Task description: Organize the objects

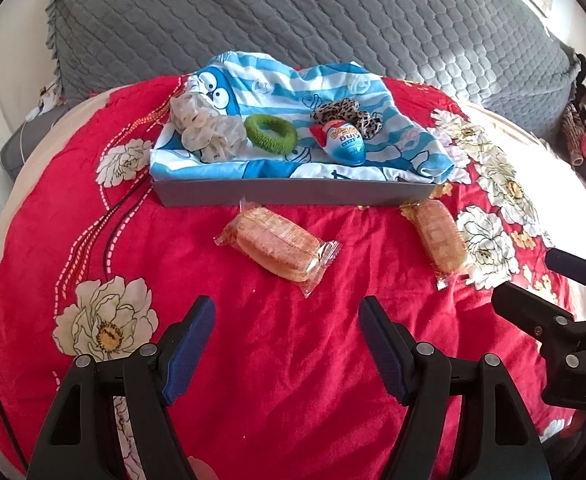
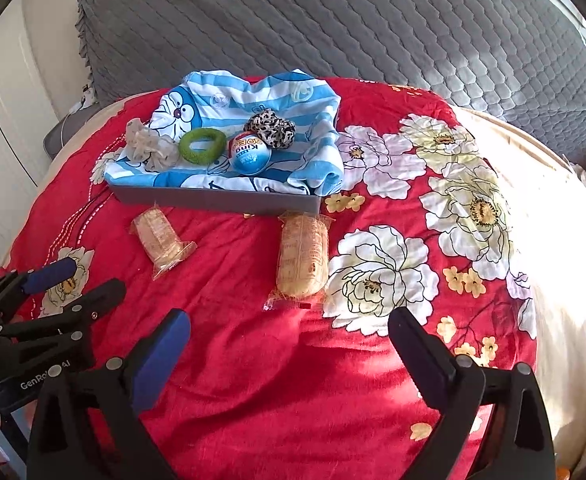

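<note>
Left wrist view: I hold the left gripper point(image 1: 287, 320) above the red floral bedspread point(image 1: 277, 360), its jaws standing wide with nothing but cloth between the blue pads point(image 1: 197, 344). The nearer wrapped snack cake point(image 1: 277, 250) lies ahead of the fingertips, roughly on the gripper's centre line, apart from both pads and set at a slant. A second wrapped snack cake point(image 1: 439, 240) lies further right, close to the front right corner of the grey tray point(image 1: 293, 194). The right gripper point(image 1: 533, 288) enters at the right edge, near that second cake but not touching it.

Right wrist view: my right gripper point(image 2: 289, 320) is likewise spread wide and empty. The second cake point(image 2: 303, 256) lies straight ahead, between the lines of the two fingers and just beyond the tips, its length running away from me. The first cake point(image 2: 161, 240) lies to the left, ahead of the left gripper point(image 2: 81, 280).

Tray contents, both views: a blue-and-white striped cartoon cloth point(image 1: 273, 88) lines the tray and spills over its right end. On the cloth rest a pale scrunchie point(image 1: 209, 132), a green hair tie point(image 1: 271, 134), a leopard-print scrunchie point(image 1: 347, 114) and a blue egg-shaped sweet point(image 1: 343, 140), the last touching the leopard scrunchie. A grey quilted cover point(image 1: 293, 20) lies behind the tray.
</note>
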The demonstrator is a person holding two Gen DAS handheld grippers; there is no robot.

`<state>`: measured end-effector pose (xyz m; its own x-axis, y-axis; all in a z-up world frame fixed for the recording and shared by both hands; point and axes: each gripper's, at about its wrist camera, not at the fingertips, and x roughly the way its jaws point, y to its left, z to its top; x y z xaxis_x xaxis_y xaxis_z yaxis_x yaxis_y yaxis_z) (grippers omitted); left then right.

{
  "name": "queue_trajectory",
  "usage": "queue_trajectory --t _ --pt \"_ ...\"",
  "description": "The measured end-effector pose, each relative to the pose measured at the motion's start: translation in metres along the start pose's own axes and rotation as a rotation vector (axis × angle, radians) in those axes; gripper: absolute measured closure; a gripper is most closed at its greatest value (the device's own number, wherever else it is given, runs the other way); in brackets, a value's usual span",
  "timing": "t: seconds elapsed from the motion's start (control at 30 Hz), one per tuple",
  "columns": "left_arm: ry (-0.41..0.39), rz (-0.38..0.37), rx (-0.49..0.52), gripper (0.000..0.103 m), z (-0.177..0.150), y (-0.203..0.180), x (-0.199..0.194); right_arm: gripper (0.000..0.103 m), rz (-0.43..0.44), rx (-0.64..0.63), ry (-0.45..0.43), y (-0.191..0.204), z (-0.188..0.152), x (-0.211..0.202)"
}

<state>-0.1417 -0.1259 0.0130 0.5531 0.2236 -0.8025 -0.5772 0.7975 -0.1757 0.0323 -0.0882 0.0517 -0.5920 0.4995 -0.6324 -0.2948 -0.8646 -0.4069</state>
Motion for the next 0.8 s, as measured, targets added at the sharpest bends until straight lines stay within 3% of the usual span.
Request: queue_trajectory --t 0.8 --pt "0.029 -0.02 -0.059 0.028 0.025 0.013 0.046 0.003 -0.04 -0.029 0.054 0.002 0.017 0.043"
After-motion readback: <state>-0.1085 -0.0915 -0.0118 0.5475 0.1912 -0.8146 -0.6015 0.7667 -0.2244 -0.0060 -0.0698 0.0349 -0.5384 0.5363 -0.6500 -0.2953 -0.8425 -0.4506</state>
